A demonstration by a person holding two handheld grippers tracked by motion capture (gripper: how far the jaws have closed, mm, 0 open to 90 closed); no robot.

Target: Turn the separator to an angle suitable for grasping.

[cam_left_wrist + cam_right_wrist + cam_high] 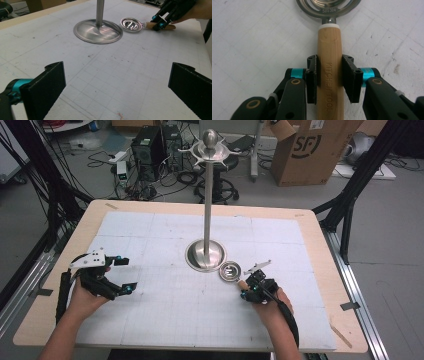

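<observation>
A small steel ladle [230, 271] with a wooden handle [329, 47] lies flat on the white gridded mat, its bowl [131, 24] beside the base of a tall steel stand [205, 255]. My right gripper [329, 75] is shut on the handle, with a pad [313, 75] pressed to each side; it also appears in the high view [250, 292] and far off in the left gripper view [158, 22]. My left gripper [127, 274] hovers over the mat at the left, jaws wide open [117, 75] with nothing between them.
The stand's pole [207, 205] rises to a ring of hooks with a ball on top [210, 145]. The mat [165, 310] covers most of a wooden table [320, 235]. Beyond the table are a cardboard box [310, 150], computers and cables on the floor.
</observation>
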